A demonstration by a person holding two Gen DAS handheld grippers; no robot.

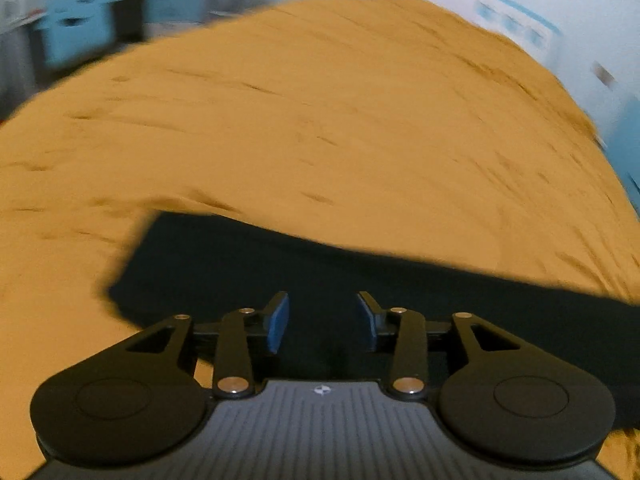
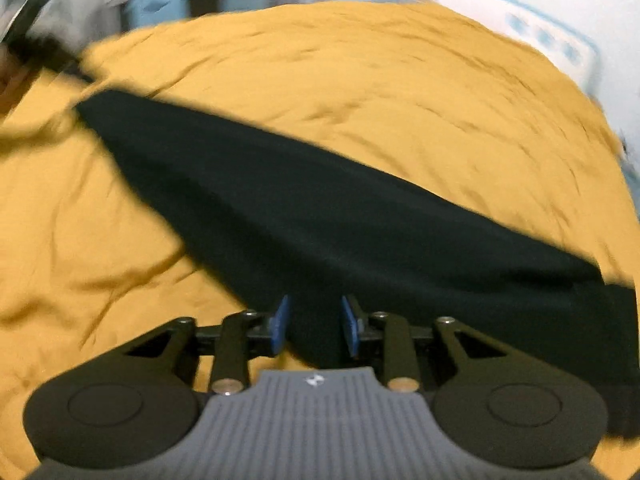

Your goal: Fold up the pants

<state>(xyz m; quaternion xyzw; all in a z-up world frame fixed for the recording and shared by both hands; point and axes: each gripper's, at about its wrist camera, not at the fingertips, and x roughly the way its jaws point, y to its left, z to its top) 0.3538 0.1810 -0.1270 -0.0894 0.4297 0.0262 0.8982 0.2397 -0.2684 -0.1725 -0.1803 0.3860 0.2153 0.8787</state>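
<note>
Mustard-yellow cloth (image 1: pixel 320 120) filled nearly the whole left wrist view, a rumpled cover spread wide and creased in long shallow lines. On it lay the pants (image 1: pixel 360 280) — dark, almost black, stretched flat in a long band that ran from a squared-off end at the left across to the right edge of the picture. The left gripper (image 1: pixel 323 322) pointed down over that band, its blue pads (image 1: pixel 278 322) standing well apart with only dark fabric showing between them; nothing was pinched, the pads pressed on nothing.

Over to the right wrist view — same yellow cloth (image 2: pixel 360 80), same pants (image 2: pixel 320 220), here seen as a long dark wedge, narrow at the upper left and broad toward the lower right edge. The right gripper (image 2: pixel 314 326) hung above the wedge's lower border, and its blue pads (image 2: pixel 280 324) stood at a narrower gap than the left pair, but still parted and clear of the cloth. The dark fabric passed beneath and between the fingers without being clamped.

At the upper left of that view a dark blurred shape met the narrow end of the pants; what it was could not be told. Behind the bed, blurred pale-blue furniture (image 1: pixel 76 28) and a white wall (image 2: pixel 520 0) streaked past.
</note>
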